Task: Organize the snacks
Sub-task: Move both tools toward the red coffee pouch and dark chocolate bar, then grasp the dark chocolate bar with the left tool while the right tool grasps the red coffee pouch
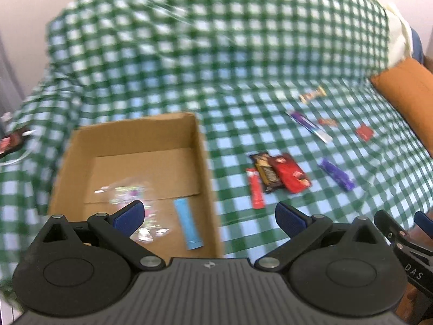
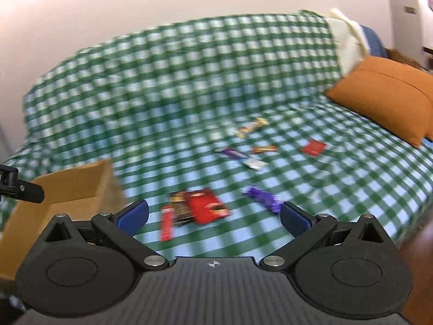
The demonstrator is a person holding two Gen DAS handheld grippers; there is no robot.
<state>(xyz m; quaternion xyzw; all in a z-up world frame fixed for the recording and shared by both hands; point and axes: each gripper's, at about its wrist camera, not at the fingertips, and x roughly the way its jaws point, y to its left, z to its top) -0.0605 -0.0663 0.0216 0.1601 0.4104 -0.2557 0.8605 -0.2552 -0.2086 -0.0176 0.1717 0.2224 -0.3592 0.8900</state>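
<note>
Snacks: a red bar [image 2: 166, 223], brown pack [image 2: 180, 208] and red pack [image 2: 207, 208] lie clustered just ahead of your right tongs [image 2: 214, 215]; a purple bar [image 2: 263, 198] sits by their right finger. Your left tongs [image 1: 209, 215] hover over the box [image 1: 201, 146], which holds a blue bar [image 1: 187, 226] and a clear packet [image 1: 130, 197]. Both tongs are released, jaws spread and empty. All rests on the checked cloth [image 2: 324, 189].

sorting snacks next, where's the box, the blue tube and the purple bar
box [image 1: 201, 149], left wrist view, top edge of its right wall
blue tube [image 1: 186, 223], left wrist view, middle of its body
purple bar [image 2: 263, 199], right wrist view, middle of the wrapper
</note>
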